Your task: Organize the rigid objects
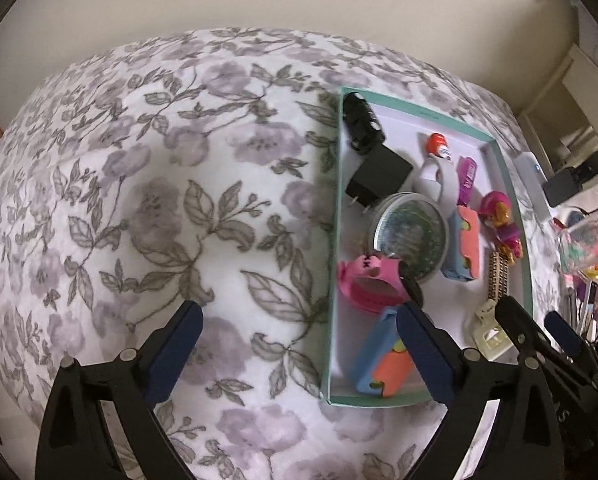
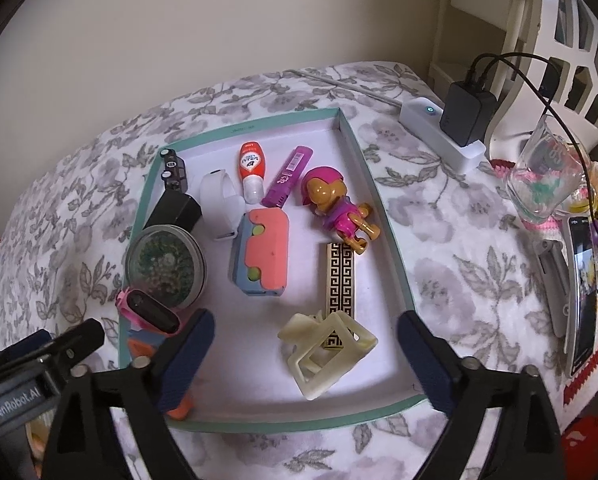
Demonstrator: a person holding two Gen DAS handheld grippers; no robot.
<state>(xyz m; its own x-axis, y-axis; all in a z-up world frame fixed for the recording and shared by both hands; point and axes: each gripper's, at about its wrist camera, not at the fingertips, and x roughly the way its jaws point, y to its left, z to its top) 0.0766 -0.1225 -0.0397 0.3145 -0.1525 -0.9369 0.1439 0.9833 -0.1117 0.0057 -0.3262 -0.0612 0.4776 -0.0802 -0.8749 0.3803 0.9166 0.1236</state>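
Left wrist view: the left hand-held gripper (image 1: 299,344) is spread wide with nothing in it, hovering over the flowery bed cover (image 1: 139,200) just left of the teal tray (image 1: 335,240), where the pink watch (image 1: 369,284), round tin (image 1: 409,236) and black charger (image 1: 379,174) are crammed along the tray's left wall, so reaching in could easily clip that wall. Right wrist view: the right hand-held gripper (image 2: 305,344) is spread wide too, empty, above the cream hair clip (image 2: 327,350) at the tray's near end, lying on the patterned bar (image 2: 341,280), which might get dragged along; the power strip (image 2: 443,136) and glass (image 2: 547,176) sit right of the tray.
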